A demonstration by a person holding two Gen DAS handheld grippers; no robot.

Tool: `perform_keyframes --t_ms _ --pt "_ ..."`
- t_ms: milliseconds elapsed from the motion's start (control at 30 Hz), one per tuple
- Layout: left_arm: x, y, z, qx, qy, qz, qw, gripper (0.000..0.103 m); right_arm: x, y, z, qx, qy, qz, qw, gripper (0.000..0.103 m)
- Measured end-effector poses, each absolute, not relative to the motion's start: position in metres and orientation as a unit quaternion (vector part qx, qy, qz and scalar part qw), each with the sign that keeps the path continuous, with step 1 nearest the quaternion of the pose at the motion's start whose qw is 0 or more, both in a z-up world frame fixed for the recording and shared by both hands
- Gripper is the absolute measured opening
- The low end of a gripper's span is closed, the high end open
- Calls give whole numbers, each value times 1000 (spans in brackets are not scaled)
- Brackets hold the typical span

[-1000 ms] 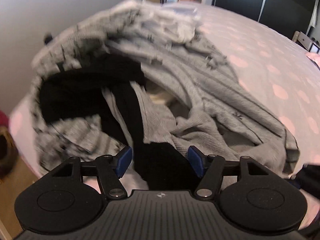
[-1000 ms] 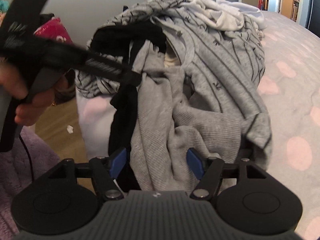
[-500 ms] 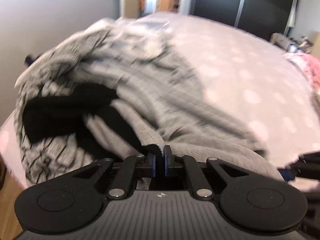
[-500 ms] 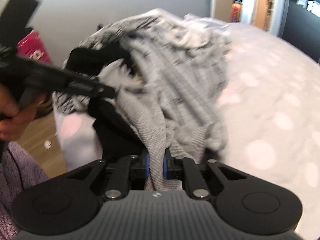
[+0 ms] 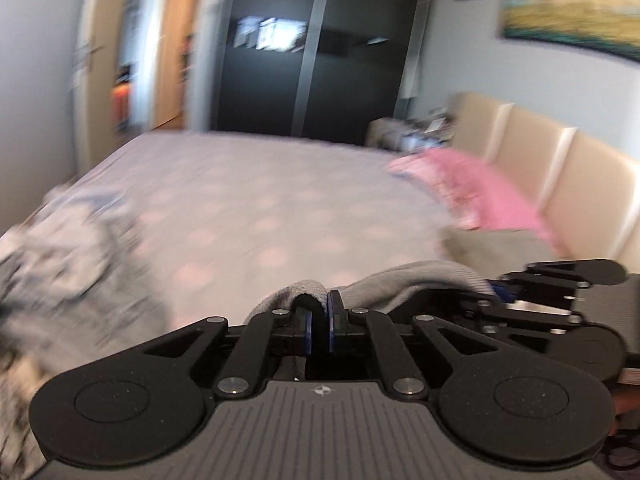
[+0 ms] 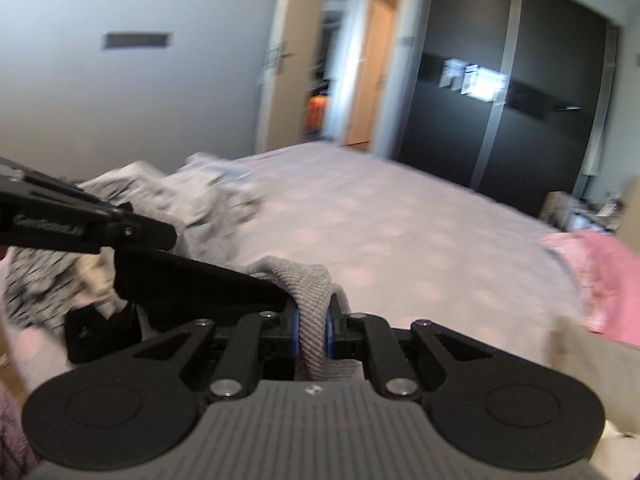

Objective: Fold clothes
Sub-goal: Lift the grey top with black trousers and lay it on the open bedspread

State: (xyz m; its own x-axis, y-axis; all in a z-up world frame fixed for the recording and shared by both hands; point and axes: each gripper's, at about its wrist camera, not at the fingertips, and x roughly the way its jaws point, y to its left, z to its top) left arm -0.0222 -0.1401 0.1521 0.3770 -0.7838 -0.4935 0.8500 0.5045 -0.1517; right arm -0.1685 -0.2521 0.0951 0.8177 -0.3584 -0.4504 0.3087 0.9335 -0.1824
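Note:
A grey ribbed knit garment [image 6: 310,300] is pinched between the blue pads of my right gripper [image 6: 312,332], which is shut on it. In the left wrist view the same grey garment [image 5: 416,276] drapes over my left gripper [image 5: 318,320], also shut on its edge, with a bit of dark fabric at the pads. Both grippers are lifted above the bed and close together: the right gripper [image 5: 498,292] shows at the right, the left gripper [image 6: 168,236] at the left. The blurred pile of grey clothes [image 5: 60,248] [image 6: 160,200] lies on the bed's left side.
The bed [image 5: 260,200] [image 6: 380,220] has a pale cover with pink dots. A pink blanket [image 5: 480,188] [image 6: 600,268] lies by the cream headboard [image 5: 560,168]. A dark wardrobe [image 6: 500,100] and an open doorway [image 6: 352,80] stand beyond the bed.
Both grippers went from open over the pile to shut on the grey garment, then rose and swung right, lifting it; the pile now sits low at the left.

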Motion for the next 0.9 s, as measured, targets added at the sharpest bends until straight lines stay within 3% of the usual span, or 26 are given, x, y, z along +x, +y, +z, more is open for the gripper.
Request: perform_keyframes --t_ms 133,433,567,900 --pt "-57 -185 181 74 216 -550 803 5 -203 -283 126 -62 216 -241 944 12" --pt "-86 -265 183 105 191 -591 776 5 -239 -343 159 -67 200 -304 929 13" --pt "-94 -295 174 132 184 -596 770 5 -236 -373 137 -47 241 -291 925 13" --pt "-54 -319 66 240 279 -556 745 7 -187 -414 30 37 359 -221 906 14"
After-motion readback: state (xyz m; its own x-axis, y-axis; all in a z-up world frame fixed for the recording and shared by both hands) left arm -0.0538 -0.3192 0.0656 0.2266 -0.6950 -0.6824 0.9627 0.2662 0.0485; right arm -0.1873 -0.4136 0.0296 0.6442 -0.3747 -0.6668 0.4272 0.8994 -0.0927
